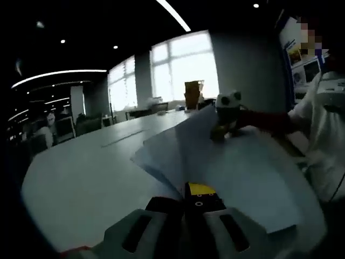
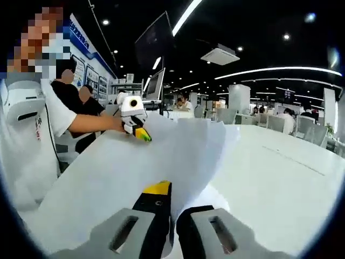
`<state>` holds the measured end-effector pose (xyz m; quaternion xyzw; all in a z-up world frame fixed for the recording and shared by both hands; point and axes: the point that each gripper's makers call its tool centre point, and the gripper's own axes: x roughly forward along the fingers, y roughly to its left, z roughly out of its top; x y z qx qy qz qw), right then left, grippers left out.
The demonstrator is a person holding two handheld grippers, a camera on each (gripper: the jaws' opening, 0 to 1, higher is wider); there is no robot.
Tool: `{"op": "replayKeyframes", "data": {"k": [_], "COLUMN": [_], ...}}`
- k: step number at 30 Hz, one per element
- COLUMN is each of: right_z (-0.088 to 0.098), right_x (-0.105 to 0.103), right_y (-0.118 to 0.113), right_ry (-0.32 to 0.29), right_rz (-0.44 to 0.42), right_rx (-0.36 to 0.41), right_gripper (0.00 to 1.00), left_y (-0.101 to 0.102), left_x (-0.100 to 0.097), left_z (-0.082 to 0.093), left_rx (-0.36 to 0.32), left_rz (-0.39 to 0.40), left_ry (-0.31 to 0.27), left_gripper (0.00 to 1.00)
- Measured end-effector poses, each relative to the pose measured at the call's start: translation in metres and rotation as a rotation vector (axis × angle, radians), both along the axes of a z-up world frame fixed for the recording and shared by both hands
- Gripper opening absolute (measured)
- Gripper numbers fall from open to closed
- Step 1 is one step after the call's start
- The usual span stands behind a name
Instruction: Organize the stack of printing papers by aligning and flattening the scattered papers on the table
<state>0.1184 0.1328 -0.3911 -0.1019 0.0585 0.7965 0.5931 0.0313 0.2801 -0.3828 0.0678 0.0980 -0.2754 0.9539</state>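
A fanned sheaf of white printing papers [image 1: 237,172] spreads from my left gripper [image 1: 199,198], whose jaws are shut on its near edge. At the far edge my right gripper [image 1: 226,114] pinches the same sheets. In the right gripper view the papers [image 2: 135,167] run from my right gripper [image 2: 165,195], shut on their near edge, to the left gripper [image 2: 141,133] with its yellow tip clamped on the far corner. The sheets are uneven, their edges offset. I cannot tell whether they rest on the table or are held above it.
The long white table [image 1: 81,178] stretches left towards bright windows; a brown box-like object [image 1: 193,93] stands at its far end. The person's white sleeve [image 2: 32,135] is close on the left. A monitor [image 2: 156,83] and seated people are beyond the table [image 2: 280,178].
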Motion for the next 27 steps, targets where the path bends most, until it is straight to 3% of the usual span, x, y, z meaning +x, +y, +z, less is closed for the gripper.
{"op": "replayKeyframes", "data": {"k": [9,17,27], "right_z": [-0.004,-0.007,-0.007], "right_x": [0.008,0.007,0.014], "right_y": [0.003,0.0,0.003], "right_ry": [0.019,0.05,0.051], "right_rz": [-0.025,-0.051,-0.09], "right_rx": [-0.014,-0.045,-0.042], "right_gripper": [0.01,0.13,0.22], "left_y": [0.003,0.01,0.018], "left_x": [0.006,0.008,0.012], "left_z": [-0.004,-0.006,-0.007], "left_rx": [-0.011,-0.018,0.005], "left_rz": [0.019,0.057,0.095], "left_ry": [-0.003,0.001,-0.016], "left_gripper": [0.06,0.16,0.24]}}
